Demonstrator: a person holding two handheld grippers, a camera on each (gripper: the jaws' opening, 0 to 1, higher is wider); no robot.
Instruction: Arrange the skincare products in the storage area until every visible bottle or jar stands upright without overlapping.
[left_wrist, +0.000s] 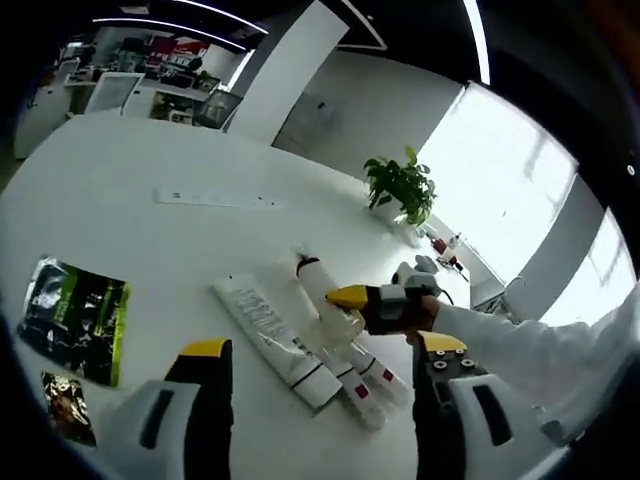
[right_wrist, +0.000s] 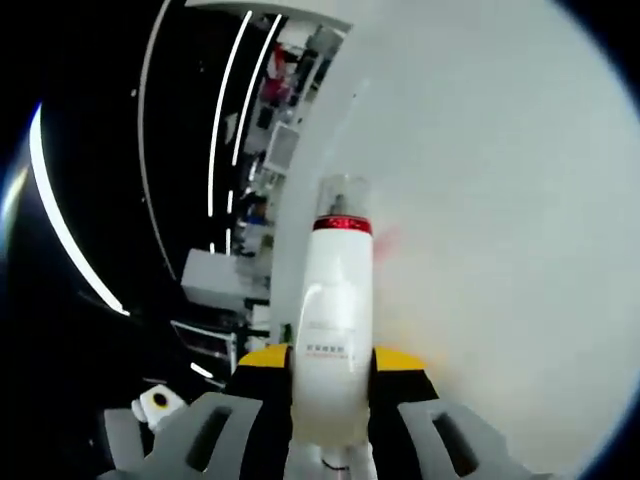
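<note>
Left gripper view: my left gripper (left_wrist: 320, 365) hangs released, jaws spread wide above the white table (left_wrist: 150, 170). Ahead, my right gripper (left_wrist: 385, 305) pinches a white bottle (left_wrist: 325, 295) beside the long tubes (left_wrist: 300, 350) lying flat. Right gripper view: my right gripper (right_wrist: 330, 365) is clenched on that red-banded bottle (right_wrist: 338, 320), its clear cap pointing away from me.

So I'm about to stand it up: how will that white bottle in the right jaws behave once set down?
The white bottle looks tall and slim, so it would probably tip easily. Its smooth, glossy body may slip in the right gripper. Being round, it would likely roll on the white table if it fell.
</note>
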